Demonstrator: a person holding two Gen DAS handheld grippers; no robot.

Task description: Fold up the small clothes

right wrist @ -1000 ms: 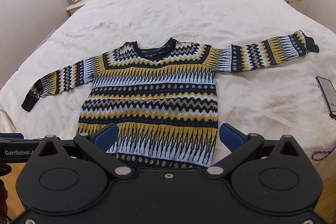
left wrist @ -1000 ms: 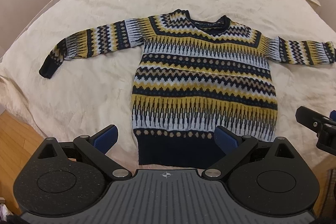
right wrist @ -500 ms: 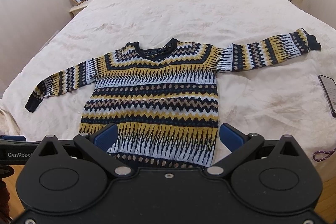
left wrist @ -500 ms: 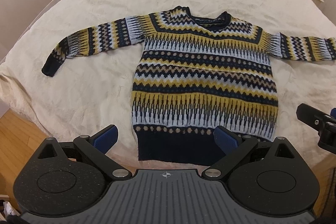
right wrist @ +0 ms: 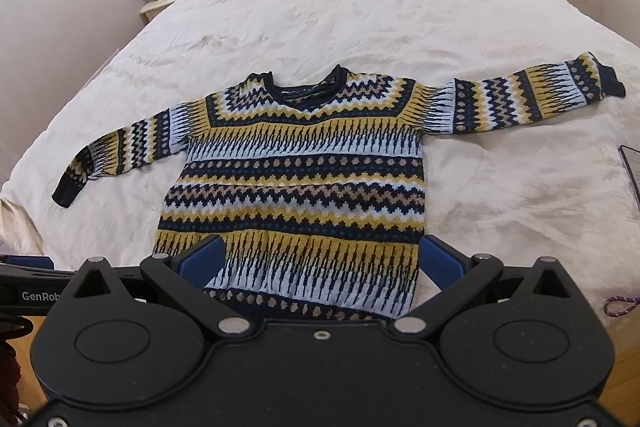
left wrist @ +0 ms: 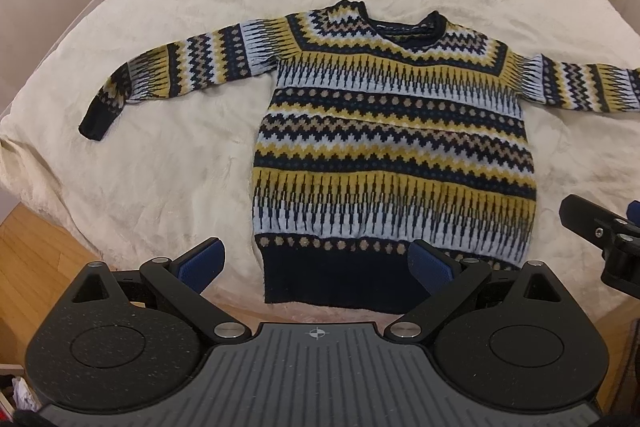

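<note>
Knit patterned sweater [left wrist: 394, 155] lies flat on the cream bed [left wrist: 192, 7], sleeves spread. Left gripper [left wrist: 316, 263] and right gripper [right wrist: 322, 259] hover at its hem, jaws released. "GenRob" lettering readable on left gripper.

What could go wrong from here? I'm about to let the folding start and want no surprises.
1. The sweater lies close to the bed's near edge, so a pull on its hem might drag it off.
2. The phone lies near the outstretched sleeve and could get bumped.
3. The left gripper and right gripper are both open and hover close together, so they could collide.
</note>
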